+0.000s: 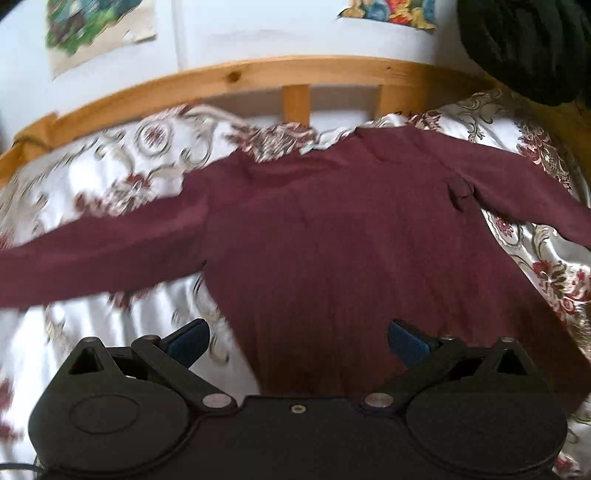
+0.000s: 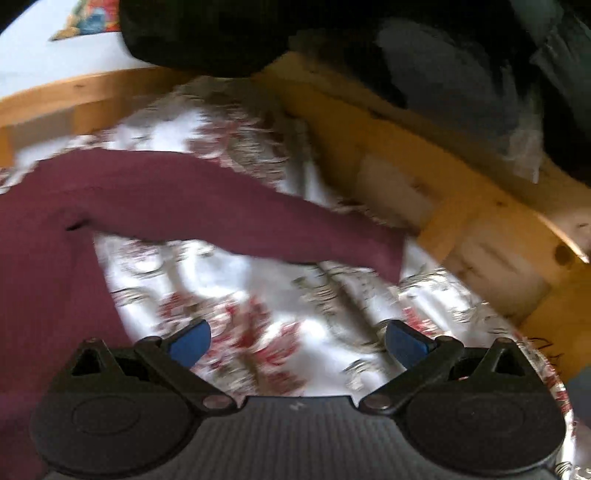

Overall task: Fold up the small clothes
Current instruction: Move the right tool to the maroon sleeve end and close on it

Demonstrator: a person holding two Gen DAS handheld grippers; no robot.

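A maroon long-sleeved top (image 1: 325, 236) lies spread flat on a floral satin bedspread (image 1: 110, 177), both sleeves stretched out sideways. My left gripper (image 1: 298, 341) is open and empty, hovering over the lower hem of the top near its left side. In the right wrist view the top's body (image 2: 40, 266) fills the left and its right sleeve (image 2: 229, 218) runs out to the right. My right gripper (image 2: 297, 341) is open and empty above the bedspread (image 2: 280, 295), below the sleeve and right of the body.
A wooden bed frame (image 1: 236, 79) runs along the far edge, with a white wall and floral pictures (image 1: 96, 29) behind. In the right wrist view the frame (image 2: 461, 221) wraps the right side. Dark clothing (image 2: 332, 33) hangs over the corner.
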